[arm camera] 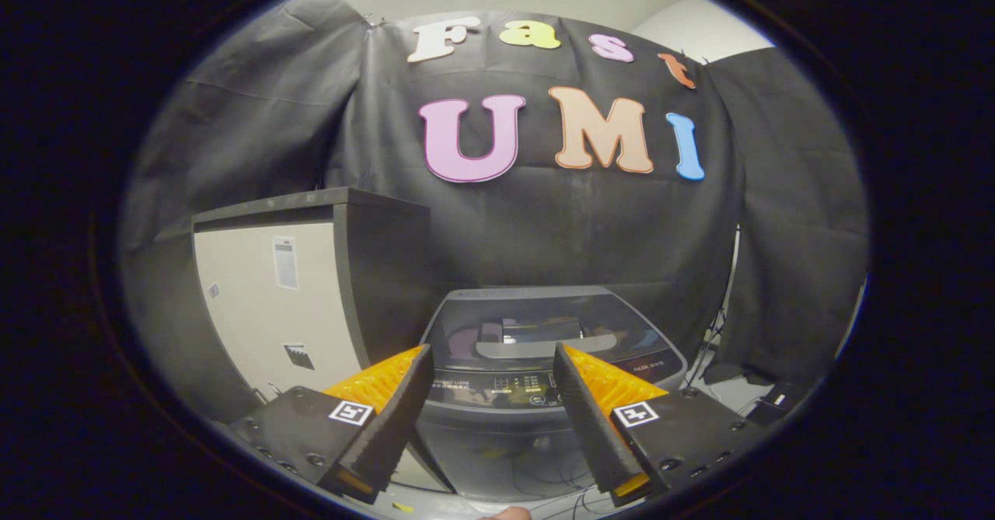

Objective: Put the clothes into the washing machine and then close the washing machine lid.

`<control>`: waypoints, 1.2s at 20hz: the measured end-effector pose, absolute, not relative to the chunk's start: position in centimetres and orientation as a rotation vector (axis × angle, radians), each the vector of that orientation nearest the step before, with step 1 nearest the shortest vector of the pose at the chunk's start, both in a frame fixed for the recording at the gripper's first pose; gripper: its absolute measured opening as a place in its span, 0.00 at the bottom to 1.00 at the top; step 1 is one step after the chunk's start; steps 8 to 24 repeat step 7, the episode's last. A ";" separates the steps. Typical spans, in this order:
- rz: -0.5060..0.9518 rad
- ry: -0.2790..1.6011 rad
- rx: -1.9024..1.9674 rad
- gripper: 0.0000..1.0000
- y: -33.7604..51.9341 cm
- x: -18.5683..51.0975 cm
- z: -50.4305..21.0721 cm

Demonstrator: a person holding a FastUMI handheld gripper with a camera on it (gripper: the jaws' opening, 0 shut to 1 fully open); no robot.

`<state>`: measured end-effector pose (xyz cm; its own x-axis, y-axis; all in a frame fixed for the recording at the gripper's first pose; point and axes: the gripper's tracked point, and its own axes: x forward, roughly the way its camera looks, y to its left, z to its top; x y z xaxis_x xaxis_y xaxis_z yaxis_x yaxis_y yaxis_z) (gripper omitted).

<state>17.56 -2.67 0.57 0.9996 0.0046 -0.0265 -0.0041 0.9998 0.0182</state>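
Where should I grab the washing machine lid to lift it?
Take the pale handle bar along the lid's front edge, coming from the front over the control panel. The lid lies flat and closed; the gripper hangs ahead of it, jaws open, holding nothing.

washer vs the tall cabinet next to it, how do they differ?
The low grey top-loading washing machine sits just beyond the open gripper, while the tall beige cabinet with a dark frame stands beside it, off past one finger. The washer has a dark glossy lid, which lies shut, and a control strip; the cabinet shows a flat matte front with small stickers. The cabinet rises well above the washer. Both are boxy and back onto the black cloth wall.
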 end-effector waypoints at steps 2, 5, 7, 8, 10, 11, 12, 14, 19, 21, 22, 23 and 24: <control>0.009 0.029 0.014 0.96 -2.5 17.6 0.5; 0.011 0.025 0.008 0.96 -2.3 17.6 0.5; 0.013 0.030 0.008 0.96 -2.2 17.6 0.3; 0.013 0.030 0.008 0.96 -2.2 17.6 0.3; 0.013 0.030 0.008 0.96 -2.2 17.6 0.3; 0.013 0.030 0.008 0.96 -2.2 17.6 0.3; 0.013 0.030 0.008 0.96 -2.2 17.6 0.3; 0.013 0.030 0.008 0.96 -2.2 17.6 0.3; 0.013 0.030 0.008 0.96 -2.2 17.6 0.3; 0.013 0.030 0.008 0.96 -2.2 17.6 0.3; 0.013 0.030 0.008 0.96 -2.2 17.6 0.3; 0.013 0.030 0.008 0.96 -2.2 17.6 0.3; 0.013 0.030 0.008 0.96 -2.2 17.6 0.3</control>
